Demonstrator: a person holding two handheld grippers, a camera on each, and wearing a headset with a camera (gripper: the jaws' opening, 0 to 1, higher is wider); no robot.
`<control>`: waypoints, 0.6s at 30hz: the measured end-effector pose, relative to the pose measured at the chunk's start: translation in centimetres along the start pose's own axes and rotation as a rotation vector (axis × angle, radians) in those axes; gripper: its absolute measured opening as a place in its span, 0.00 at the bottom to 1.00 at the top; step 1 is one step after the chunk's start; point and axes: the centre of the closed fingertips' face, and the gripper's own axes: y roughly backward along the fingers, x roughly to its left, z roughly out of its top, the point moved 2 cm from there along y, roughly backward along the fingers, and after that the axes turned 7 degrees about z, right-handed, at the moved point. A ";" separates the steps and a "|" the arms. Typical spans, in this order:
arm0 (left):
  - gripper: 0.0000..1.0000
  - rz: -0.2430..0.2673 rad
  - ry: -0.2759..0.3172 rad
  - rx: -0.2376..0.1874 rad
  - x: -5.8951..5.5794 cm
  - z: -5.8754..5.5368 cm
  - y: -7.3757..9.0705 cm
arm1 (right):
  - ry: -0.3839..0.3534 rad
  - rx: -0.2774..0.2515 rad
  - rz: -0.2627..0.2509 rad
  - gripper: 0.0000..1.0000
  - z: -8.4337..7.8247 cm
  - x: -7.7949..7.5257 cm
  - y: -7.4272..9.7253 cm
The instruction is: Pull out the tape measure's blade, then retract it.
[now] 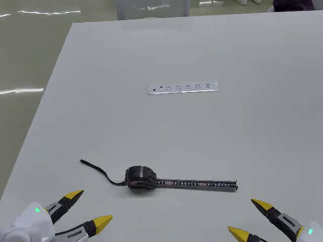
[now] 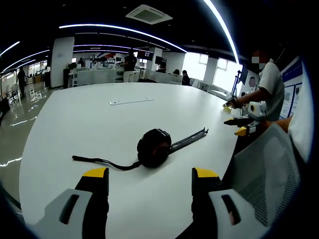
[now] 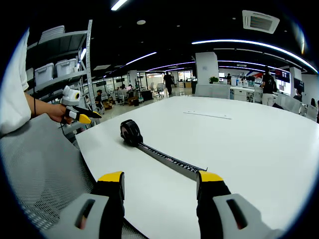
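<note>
Black round-cased tape measure (image 1: pixel 141 177) lies on the white table (image 1: pixel 202 136), close to the near edge and a little left of that edge's middle. Its dark, marked steel blade (image 1: pixel 197 184) is drawn out flat on the table. It runs from the case toward the right, roughly parallel to the near edge, with nothing pinning the hook end. A thin black wrist strap (image 1: pixel 98 170) trails off the case the other way, toward the left edge.

Left gripper (image 1: pixel 90 206), yellow-tipped, hangs by the near edge left of the case, jaws spread and empty. Its own view has the case dead ahead between the tips. Right gripper (image 1: pixel 248 218) hangs by the near edge just past the hook end, jaws likewise parted and empty, looking back along the blade. Neither touches the tape.

Judgement: a blade lying out unheld suggests a lock or friction holds it. The pull-out half looks done, with retraction left. The stance fits that step: left placed to steady the case, right to guide the blade in.

A long white power strip (image 1: pixel 182 87) lies toward the table's middle, well apart.
</note>
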 end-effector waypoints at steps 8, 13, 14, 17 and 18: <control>0.68 -0.048 -0.025 0.044 -1.6 0.4 -1.4 | 0.003 -0.008 0.002 0.58 0.3 -0.3 -0.2; 0.70 -0.066 -0.045 0.059 -2.4 0.8 -2.1 | 0.004 -0.005 0.006 0.58 0.3 -0.5 -0.3; 0.70 -0.067 -0.042 0.057 -2.4 1.0 -2.3 | 0.004 -0.005 0.006 0.58 0.3 -0.5 -0.4; 0.70 -0.059 -0.027 0.051 -2.4 1.5 -2.8 | 0.006 -0.006 0.008 0.58 0.3 -0.6 -0.5; 0.70 -0.059 -0.028 0.052 -2.5 1.6 -2.9 | 0.007 -0.005 0.009 0.58 0.3 -0.6 -0.5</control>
